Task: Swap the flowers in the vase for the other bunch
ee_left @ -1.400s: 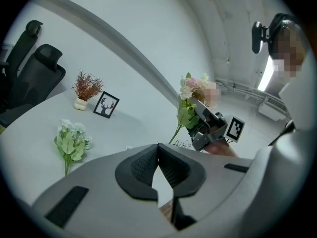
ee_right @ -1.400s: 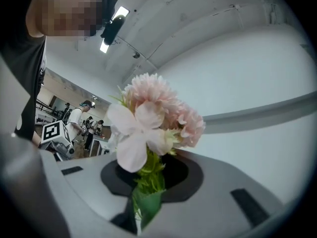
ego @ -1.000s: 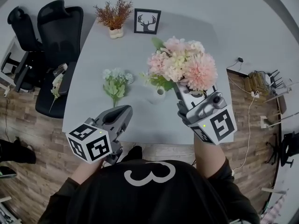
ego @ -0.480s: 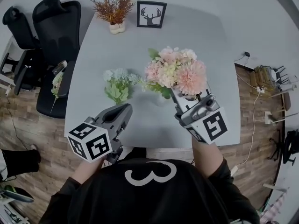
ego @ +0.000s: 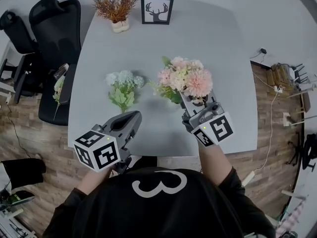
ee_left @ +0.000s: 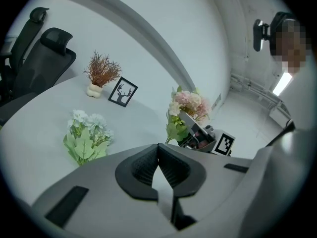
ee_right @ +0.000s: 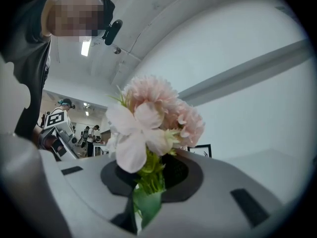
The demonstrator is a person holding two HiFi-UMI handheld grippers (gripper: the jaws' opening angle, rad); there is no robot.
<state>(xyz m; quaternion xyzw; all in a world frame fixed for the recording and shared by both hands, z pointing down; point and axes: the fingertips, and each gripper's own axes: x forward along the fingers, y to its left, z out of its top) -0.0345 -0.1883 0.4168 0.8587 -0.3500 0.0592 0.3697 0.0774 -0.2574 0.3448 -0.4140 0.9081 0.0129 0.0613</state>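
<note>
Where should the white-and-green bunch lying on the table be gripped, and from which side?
The bunch lies flat, blooms pointing away, stems toward the left gripper. It is probably best gripped low on the stems, coming straight in from that near side, since the blooms are wide and soft.

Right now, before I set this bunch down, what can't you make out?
- Vase: in no view; in the head view the pink bunch, clamped in the right gripper, may cover it.
- Stem ends: right gripper view, hidden behind the gripper's own body.
- Whether the bunch touches the table: head view, blooms hide the gap.
- Pale thing on the black chair: head view, too small.
</note>
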